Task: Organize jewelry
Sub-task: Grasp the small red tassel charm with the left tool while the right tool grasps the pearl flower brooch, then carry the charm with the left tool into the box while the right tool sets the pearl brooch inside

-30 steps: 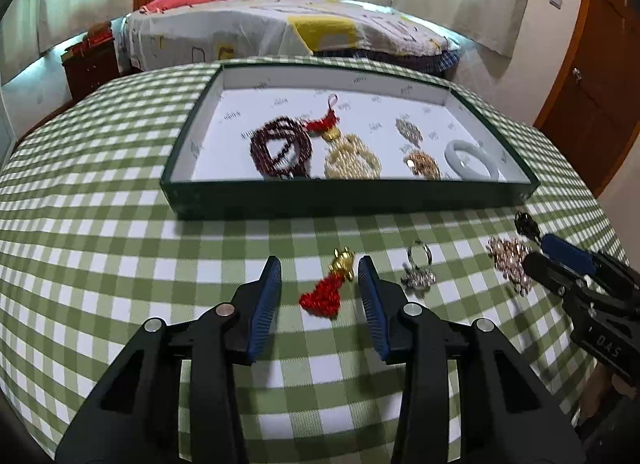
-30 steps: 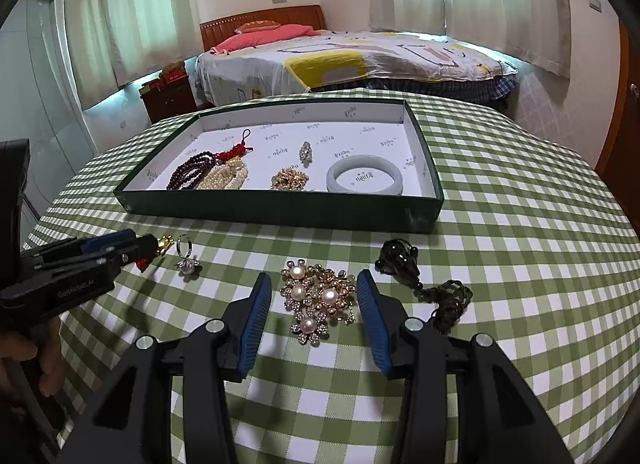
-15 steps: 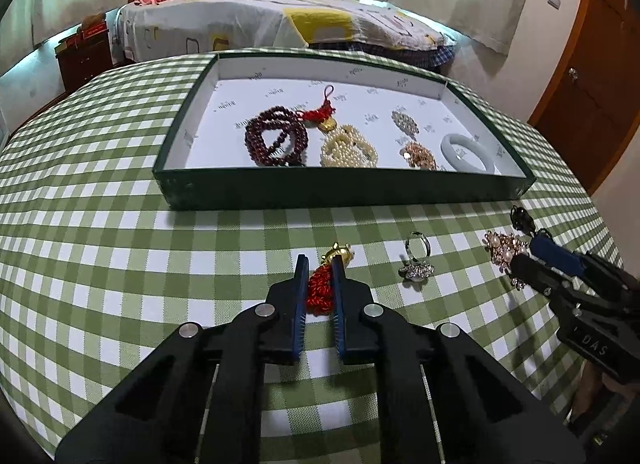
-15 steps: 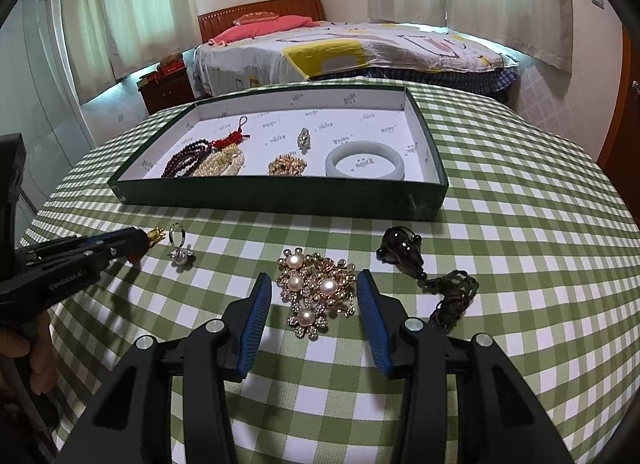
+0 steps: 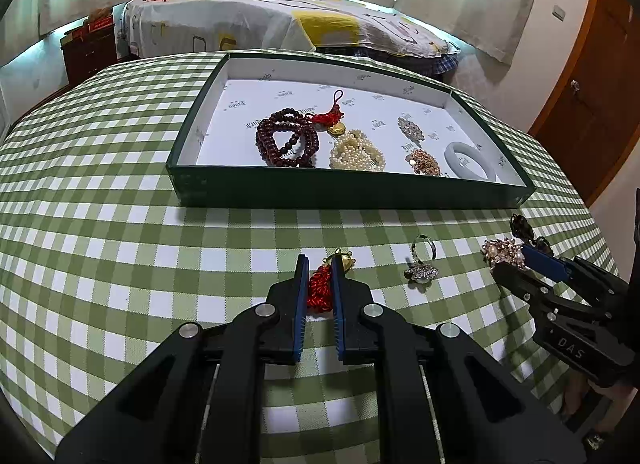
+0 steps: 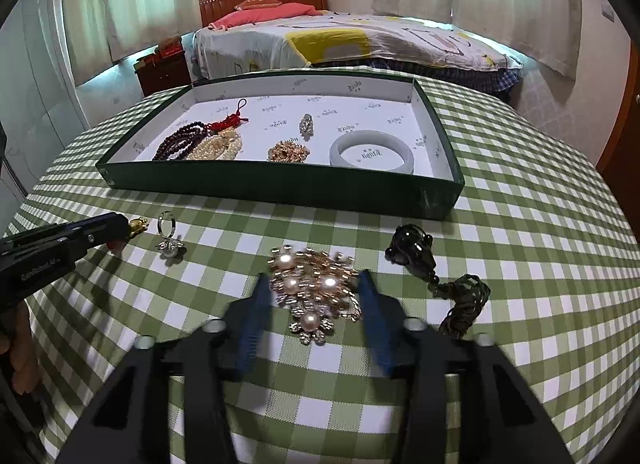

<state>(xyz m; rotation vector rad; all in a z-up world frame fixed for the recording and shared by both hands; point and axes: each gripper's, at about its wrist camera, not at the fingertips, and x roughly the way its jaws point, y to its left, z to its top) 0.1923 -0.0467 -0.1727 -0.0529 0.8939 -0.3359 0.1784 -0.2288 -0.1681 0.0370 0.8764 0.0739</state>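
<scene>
Left claw pinches the tassel charm; right claw straddles the pearl brooch.

On the checked table, before the green tray's [image 5: 352, 194] near wall, the left claw [image 5: 320, 284] is pressed onto the red tassel charm [image 5: 321, 291]. The right claw [image 6: 316, 306] stands spread around the pearl brooch [image 6: 316, 288], pads not pressing. A ring [image 5: 422, 260] lies between them; the dark bead cord [image 6: 436, 276] lies toward the table's right edge.

Bare green-checked tablecloth [image 5: 100, 264] at frame left is free; dark green cardboard tray [image 5: 348, 192] wall blocks centre.
</scene>
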